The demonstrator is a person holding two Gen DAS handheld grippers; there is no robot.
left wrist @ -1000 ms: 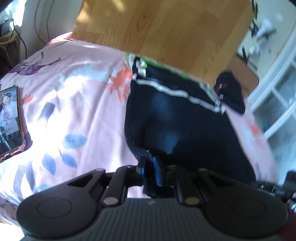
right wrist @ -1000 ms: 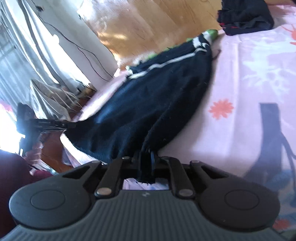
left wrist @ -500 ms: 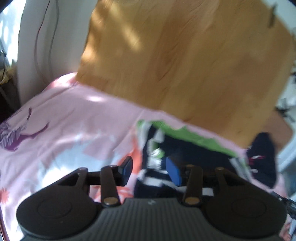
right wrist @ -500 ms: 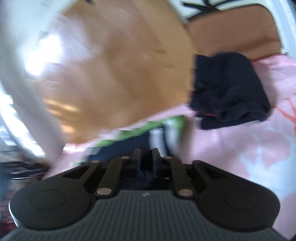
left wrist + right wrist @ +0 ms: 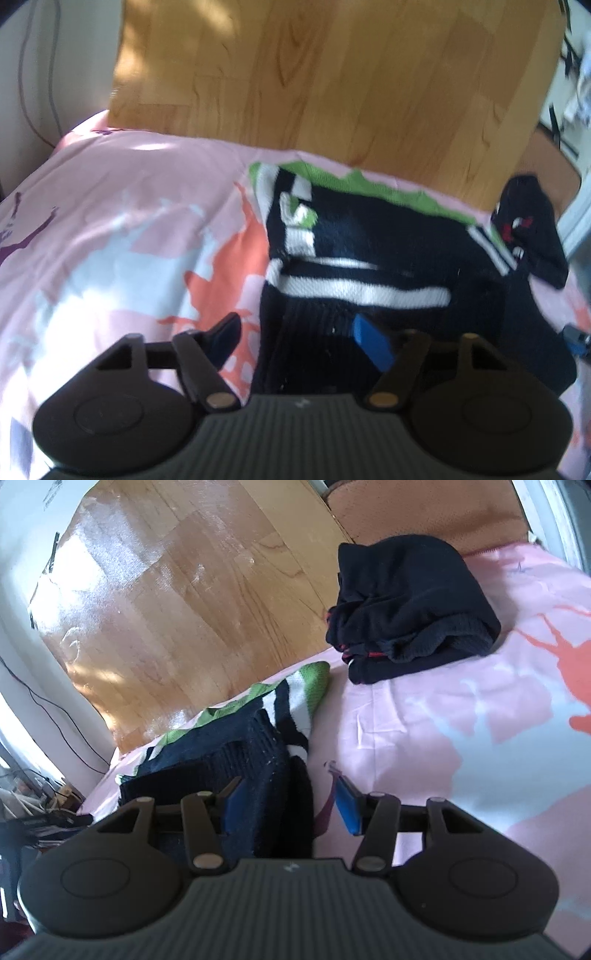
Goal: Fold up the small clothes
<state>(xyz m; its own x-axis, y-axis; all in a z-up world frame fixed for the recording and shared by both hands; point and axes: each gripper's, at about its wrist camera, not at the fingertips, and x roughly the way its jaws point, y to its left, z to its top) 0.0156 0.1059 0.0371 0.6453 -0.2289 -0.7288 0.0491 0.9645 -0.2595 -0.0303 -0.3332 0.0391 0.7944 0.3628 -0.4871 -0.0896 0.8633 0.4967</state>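
Observation:
A dark navy knit garment with white stripes and a green edge [image 5: 369, 266] lies folded over on the pink printed bedsheet [image 5: 129, 229], close to the wooden headboard. My left gripper [image 5: 299, 339] is open and empty above its near left part. My right gripper [image 5: 288, 801] is open and empty, its fingers on either side of the garment's right edge [image 5: 266, 760]. A second dark garment with red marks [image 5: 406, 605] lies bundled at the back right, also seen in the left wrist view [image 5: 528, 229].
The wooden headboard [image 5: 332, 81] rises right behind the garments. A brown cushion [image 5: 424, 513] sits behind the bundle. A white wall with a cable [image 5: 48, 716] and clutter lies to the left of the bed. The sheet [image 5: 461, 720] stretches right.
Both grippers carried the garment's near edge forward over its far part, then opened and let it go. The garment now lies folded near the headboard.

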